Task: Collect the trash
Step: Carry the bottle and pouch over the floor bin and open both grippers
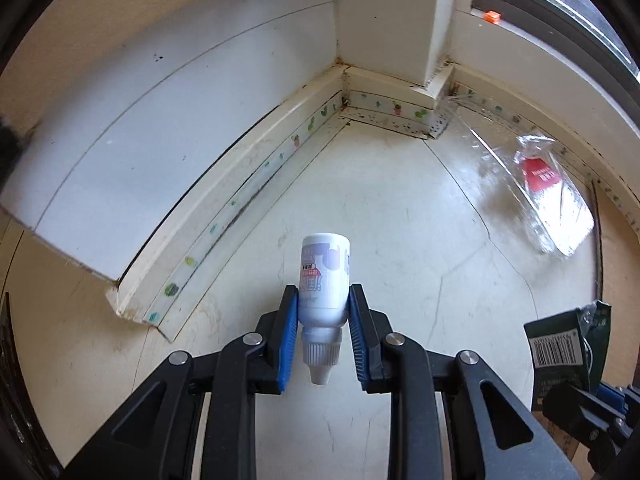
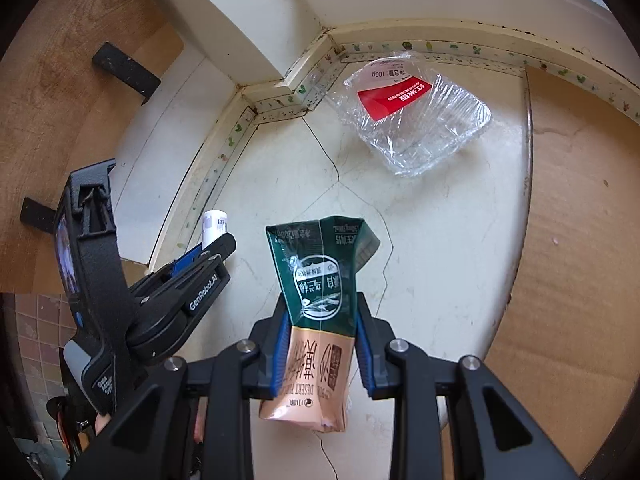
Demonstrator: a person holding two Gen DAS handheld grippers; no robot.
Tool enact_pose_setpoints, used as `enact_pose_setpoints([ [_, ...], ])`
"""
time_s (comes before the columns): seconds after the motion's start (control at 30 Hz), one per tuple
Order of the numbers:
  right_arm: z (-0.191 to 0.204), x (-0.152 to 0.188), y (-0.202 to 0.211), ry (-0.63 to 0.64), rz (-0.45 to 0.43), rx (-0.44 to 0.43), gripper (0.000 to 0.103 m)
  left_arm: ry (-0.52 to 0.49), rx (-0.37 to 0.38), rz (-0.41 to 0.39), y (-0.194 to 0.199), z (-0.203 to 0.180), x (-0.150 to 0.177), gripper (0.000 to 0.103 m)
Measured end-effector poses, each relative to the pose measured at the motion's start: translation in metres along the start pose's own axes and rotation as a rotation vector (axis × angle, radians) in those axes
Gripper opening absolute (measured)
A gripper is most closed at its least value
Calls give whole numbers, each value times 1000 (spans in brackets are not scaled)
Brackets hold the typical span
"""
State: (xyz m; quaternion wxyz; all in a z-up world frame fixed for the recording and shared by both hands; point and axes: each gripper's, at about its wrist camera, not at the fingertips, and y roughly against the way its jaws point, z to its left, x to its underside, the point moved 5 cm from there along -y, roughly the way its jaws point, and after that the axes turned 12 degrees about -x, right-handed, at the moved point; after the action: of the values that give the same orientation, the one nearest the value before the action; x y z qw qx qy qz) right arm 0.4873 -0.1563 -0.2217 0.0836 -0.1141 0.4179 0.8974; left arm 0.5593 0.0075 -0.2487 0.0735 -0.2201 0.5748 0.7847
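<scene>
My left gripper [image 1: 323,300] is shut on a small white bottle [image 1: 325,280], cap end toward the camera, held above the pale floor. The bottle's bottom end also shows in the right wrist view [image 2: 215,228], sticking out of the left gripper [image 2: 218,246]. My right gripper [image 2: 320,316] is shut on a crumpled green and pink drink carton [image 2: 320,292]; the carton also shows at the right edge of the left wrist view [image 1: 568,344]. A clear plastic tray with a red label [image 2: 416,116] lies on the floor near the wall corner, also in the left wrist view [image 1: 548,196].
A white baseboard with cactus stickers [image 1: 280,152] runs along the walls and around a column [image 1: 392,20]. A sheet of brown cardboard [image 2: 576,232] lies on the floor at the right. A wooden surface [image 2: 60,92] is at the left.
</scene>
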Motion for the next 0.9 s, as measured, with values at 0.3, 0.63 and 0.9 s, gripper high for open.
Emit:
enact_pose_setpoints([
  [0.3, 28, 71, 43, 0, -28, -3, 29, -98, 97, -36, 86, 42, 71, 22],
  [0.63, 75, 194, 85, -19, -91, 32, 29, -219, 198, -52, 154, 111, 176, 22],
  [0.9, 104, 298, 72, -47, -88, 60, 29, -306, 271, -42, 163, 143, 259, 22],
])
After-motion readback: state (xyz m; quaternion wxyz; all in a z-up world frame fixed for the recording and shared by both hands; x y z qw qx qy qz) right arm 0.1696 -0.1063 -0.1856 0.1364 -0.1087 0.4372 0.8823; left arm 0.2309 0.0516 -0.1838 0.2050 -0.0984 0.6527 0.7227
